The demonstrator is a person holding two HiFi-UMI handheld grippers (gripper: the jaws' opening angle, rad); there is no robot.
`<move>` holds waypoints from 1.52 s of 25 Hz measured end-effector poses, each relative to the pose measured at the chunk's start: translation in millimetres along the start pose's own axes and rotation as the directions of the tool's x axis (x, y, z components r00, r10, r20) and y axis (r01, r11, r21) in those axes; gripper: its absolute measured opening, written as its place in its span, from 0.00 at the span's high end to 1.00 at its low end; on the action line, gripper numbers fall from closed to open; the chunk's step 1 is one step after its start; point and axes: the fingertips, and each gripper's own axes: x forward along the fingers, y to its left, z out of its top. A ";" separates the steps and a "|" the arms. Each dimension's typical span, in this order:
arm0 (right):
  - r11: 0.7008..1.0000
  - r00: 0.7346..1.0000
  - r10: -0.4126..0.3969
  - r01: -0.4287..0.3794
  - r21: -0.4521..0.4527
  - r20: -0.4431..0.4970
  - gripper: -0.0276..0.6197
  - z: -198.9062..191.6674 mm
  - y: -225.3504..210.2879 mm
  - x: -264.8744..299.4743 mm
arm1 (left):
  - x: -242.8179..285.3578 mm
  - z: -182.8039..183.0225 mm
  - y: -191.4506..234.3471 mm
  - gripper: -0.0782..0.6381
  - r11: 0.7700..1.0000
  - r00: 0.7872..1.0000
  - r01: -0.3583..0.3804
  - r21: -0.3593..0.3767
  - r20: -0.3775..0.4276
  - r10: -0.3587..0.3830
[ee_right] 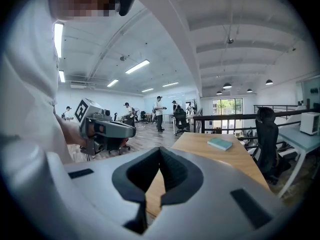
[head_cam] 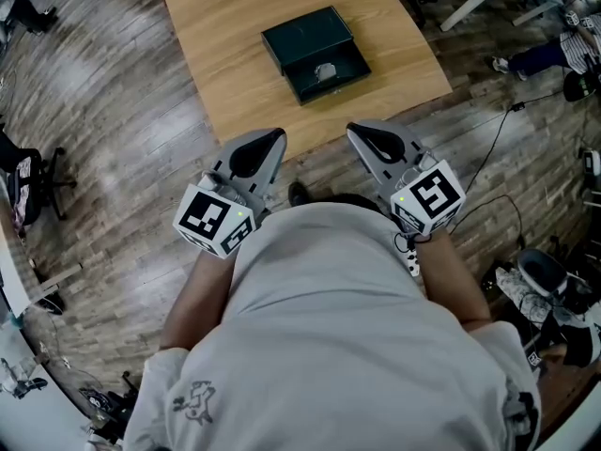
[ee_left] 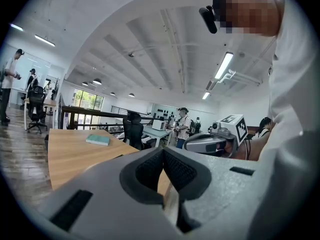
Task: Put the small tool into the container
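The dark green container [head_cam: 315,53] sits on the desk [head_cam: 225,26], well ahead of both tools and roughly midway between the lines they point along. In its recessed half, nearer the person, lies a small silvery thing that looks like the small tool [head_cam: 326,71], so it is well apart from either set of jaws. From the gripper views the container [ee_left: 98,139] [ee_right: 220,143] shows only as a flat teal slab far out on the desk top. There is one container, one small tool, one desk and two grippers. The left hand-held gripper [head_cam: 274,136] [ee_left: 163,151] is clenched with its pads meeting and nothing between them. The right hand-held gripper [head_cam: 355,130] [ee_right: 160,149] is likewise clenched and empty. Both are held close in front of the person's torso over the wooden floor [head_cam: 113,120], just short of the desk's near edge, side by side. They point towards the desk and angle slightly inward, forearms bent at the elbows, marker cubes towards the head camera.
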 end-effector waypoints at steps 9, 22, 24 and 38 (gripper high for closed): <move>1.000 0.999 0.031 -0.031 -0.004 0.020 0.95 -8.0 -4.4 -54.7 | 23.3 -1.4 -53.5 0.89 1.000 1.000 -0.001 0.006 -0.007 0.001; 0.997 0.996 0.072 -0.073 0.018 0.059 0.95 -24.0 11.2 -119.8 | 27.3 -26.5 -136.3 0.89 1.000 0.998 -0.007 0.001 -0.060 0.007; 0.997 0.995 0.067 -0.069 0.025 0.069 0.95 -24.8 15.9 -126.0 | 22.3 -30.2 -141.6 0.88 1.000 0.998 -0.010 0.003 -0.065 0.010; 0.999 0.998 -0.019 0.018 0.027 0.058 0.95 -21.3 68.3 -146.3 | -40.5 -23.6 -143.3 0.88 0.999 0.999 0.030 0.028 -0.029 -0.030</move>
